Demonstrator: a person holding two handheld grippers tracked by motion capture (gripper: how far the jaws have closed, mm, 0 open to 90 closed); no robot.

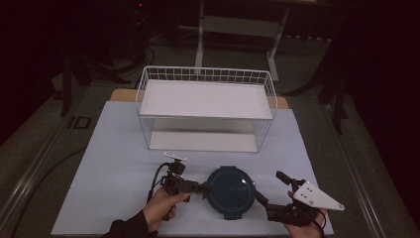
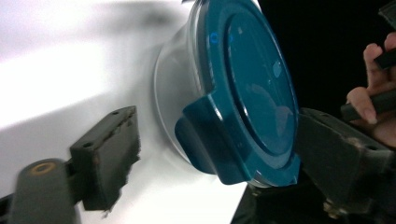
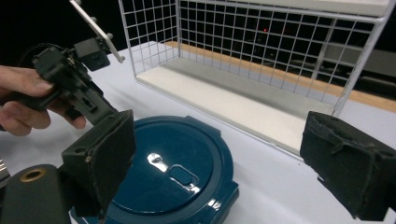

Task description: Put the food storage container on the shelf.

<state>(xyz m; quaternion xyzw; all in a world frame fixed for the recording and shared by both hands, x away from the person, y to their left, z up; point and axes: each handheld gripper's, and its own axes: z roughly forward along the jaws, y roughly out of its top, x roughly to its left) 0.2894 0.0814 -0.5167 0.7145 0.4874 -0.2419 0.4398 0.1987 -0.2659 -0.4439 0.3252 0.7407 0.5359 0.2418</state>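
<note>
A round clear container with a dark teal snap-on lid (image 1: 231,191) stands on the table near the front edge. My left gripper (image 1: 205,189) reaches in from its left side at lid level. In the left gripper view its jaws straddle one latch tab of the lid (image 2: 210,140). The left pad (image 2: 109,154) stands clear of the container, so the left gripper (image 2: 219,154) is open. My right gripper (image 1: 271,187) rests to the right of the container, open wide, and the lid (image 3: 173,172) lies low between its pads (image 3: 105,163), untouched.
A white wire rack (image 1: 205,106) with a top shelf and a lower floor stands behind the container, its open front facing me. A pale mat (image 1: 114,163) covers the table. The floor and furniture legs beyond are dark.
</note>
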